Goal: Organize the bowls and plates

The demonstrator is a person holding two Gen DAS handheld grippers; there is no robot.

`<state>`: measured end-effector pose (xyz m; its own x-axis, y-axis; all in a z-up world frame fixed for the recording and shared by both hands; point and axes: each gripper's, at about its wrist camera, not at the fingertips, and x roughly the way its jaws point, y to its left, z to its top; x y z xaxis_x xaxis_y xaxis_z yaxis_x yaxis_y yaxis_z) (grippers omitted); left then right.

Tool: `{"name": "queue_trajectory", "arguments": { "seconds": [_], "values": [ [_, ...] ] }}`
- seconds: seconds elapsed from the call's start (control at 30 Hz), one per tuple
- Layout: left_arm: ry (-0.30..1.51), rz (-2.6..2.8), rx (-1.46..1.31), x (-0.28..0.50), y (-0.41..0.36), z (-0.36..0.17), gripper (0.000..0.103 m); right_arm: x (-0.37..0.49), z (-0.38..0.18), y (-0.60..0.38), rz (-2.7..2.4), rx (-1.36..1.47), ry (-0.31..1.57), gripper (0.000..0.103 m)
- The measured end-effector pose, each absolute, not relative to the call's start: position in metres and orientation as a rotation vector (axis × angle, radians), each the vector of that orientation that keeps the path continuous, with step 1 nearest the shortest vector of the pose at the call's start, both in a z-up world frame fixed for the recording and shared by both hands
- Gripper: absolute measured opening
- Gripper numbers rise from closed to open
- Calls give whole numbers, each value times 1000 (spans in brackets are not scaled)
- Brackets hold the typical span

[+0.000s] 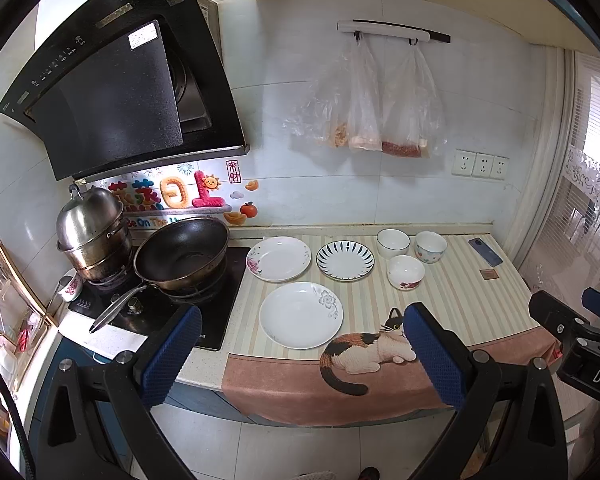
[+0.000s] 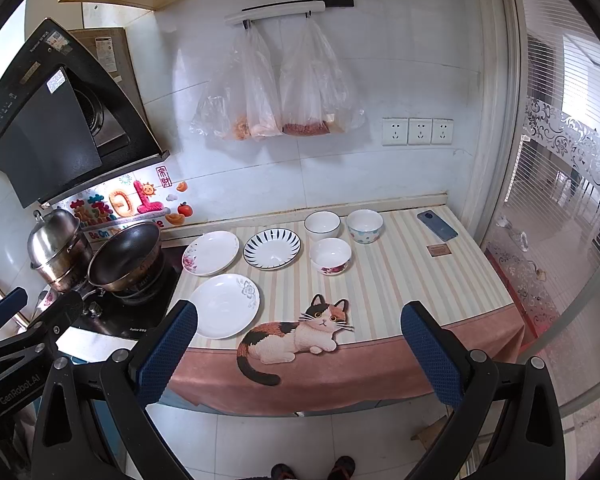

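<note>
Both the left tongs (image 1: pixel 302 354) and the right tongs (image 2: pixel 298 354) hang wide apart and empty, held back from the table (image 2: pixel 420 280) edge above the floor. On the striped cloth lie three plates, none touching: a plain white plate (image 2: pixel 225 306) nearest the edge, a pink-flowered plate (image 2: pixel 211 253) behind it beside the stove, and a blue-rayed plate (image 2: pixel 272 248) to its right. Right of the plates sit three bowls close together: a white bowl (image 2: pixel 322 225) and a dotted bowl (image 2: pixel 365 225) at the back, a red-flowered bowl (image 2: pixel 331 256) in front, with a phone (image 2: pixel 437 225) farther right
</note>
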<state>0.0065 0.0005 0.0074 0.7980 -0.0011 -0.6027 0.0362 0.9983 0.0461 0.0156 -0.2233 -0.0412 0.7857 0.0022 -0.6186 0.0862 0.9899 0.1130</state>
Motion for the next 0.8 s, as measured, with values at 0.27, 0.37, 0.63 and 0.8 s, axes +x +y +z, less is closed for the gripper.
{"name": "queue_trajectory", "arguments": {
  "seconds": [0.27,0.37,0.63,0.8],
  "values": [
    [645,-20,55,6,0,7,103,18,-39,-222,-47,139,664,103],
    [646,-20,54,5,0,7,103,19,-38,-222,-46,139,667,103],
    [645,-20,54,5,0,7,103,20,-37,-221,-44,139,665,103],
    [642,-18,52,5,2,8,103,21,-37,-220,-45,139,663,103]
  ]
}}
